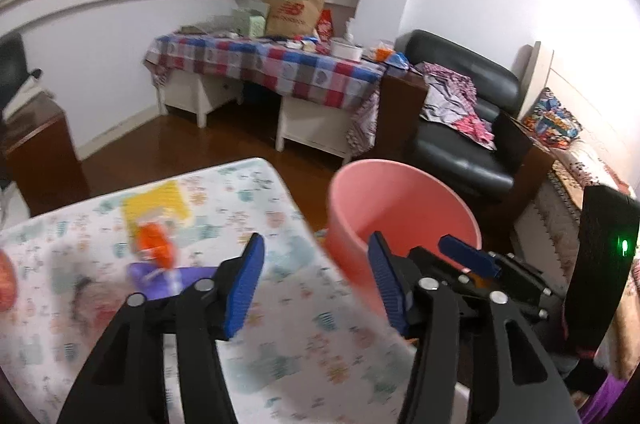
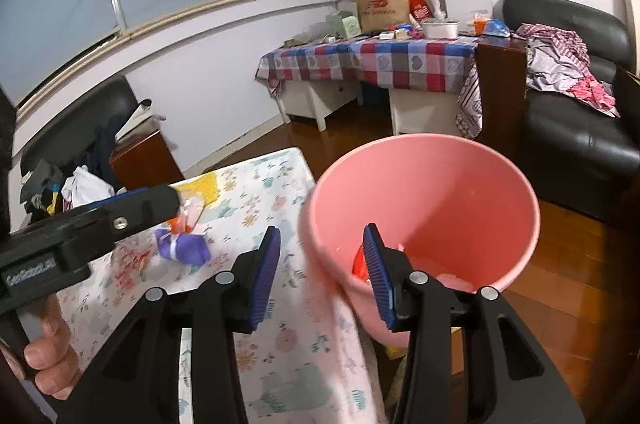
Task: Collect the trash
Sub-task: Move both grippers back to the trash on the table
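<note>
The left gripper [image 1: 316, 288] stands wide open and empty. The purple wrapper [image 1: 160, 276] lies on the table [image 1: 280, 324] at the lower left of its view, just left of the fingers, long axis across the frame. The right gripper [image 2: 320, 276], half open and empty, sits nearer the pink bin [image 2: 420, 192] at centre right.

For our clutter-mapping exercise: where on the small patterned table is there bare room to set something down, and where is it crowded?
Free: the table's near stretch, between the purple wrapper and the pink bin beside its edge. Crowded: the middle, where purple wrapper, orange wrapper and yellow paper cluster.
</note>
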`<state>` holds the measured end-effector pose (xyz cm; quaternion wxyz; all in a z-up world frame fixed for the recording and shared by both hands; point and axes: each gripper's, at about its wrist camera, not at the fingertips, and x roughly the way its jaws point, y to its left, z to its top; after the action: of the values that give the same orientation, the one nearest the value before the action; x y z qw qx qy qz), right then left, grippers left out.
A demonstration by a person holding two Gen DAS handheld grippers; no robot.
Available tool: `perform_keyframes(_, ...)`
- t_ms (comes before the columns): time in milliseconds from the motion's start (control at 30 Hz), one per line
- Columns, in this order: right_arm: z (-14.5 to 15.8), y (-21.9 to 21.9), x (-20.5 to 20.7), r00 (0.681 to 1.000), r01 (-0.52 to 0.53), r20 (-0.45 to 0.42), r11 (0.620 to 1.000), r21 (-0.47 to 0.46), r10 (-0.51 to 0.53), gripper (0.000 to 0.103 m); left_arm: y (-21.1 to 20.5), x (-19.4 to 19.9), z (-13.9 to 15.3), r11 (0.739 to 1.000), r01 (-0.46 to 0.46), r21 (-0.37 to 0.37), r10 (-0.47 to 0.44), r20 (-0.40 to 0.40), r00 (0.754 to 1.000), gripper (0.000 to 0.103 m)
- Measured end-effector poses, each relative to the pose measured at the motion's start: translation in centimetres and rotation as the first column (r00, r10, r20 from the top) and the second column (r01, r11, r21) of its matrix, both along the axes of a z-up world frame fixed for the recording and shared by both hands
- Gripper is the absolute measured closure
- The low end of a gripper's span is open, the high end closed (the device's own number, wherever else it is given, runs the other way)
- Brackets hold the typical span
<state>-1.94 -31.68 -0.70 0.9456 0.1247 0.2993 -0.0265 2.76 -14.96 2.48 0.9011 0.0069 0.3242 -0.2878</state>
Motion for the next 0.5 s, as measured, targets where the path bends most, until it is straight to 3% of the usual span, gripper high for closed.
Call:
perform_keyframes(233,-0.2,2.1,0.8,0.998,-0.054,-0.028,0.998,0.038,0.055,0.059,5.7,-1.3,-0.3,0.994,-0.099,0.05,0.095,0.068,0.993,0.043)
perform_keyframes(500,-0.8,4.6,2.3,0.988,-0.117,-0.095,0.991,0.068,0.123,0.059,13.2,-0.6,-2.2,0.973,-0.227,0.043,0.226,0.03,0.974,0.042)
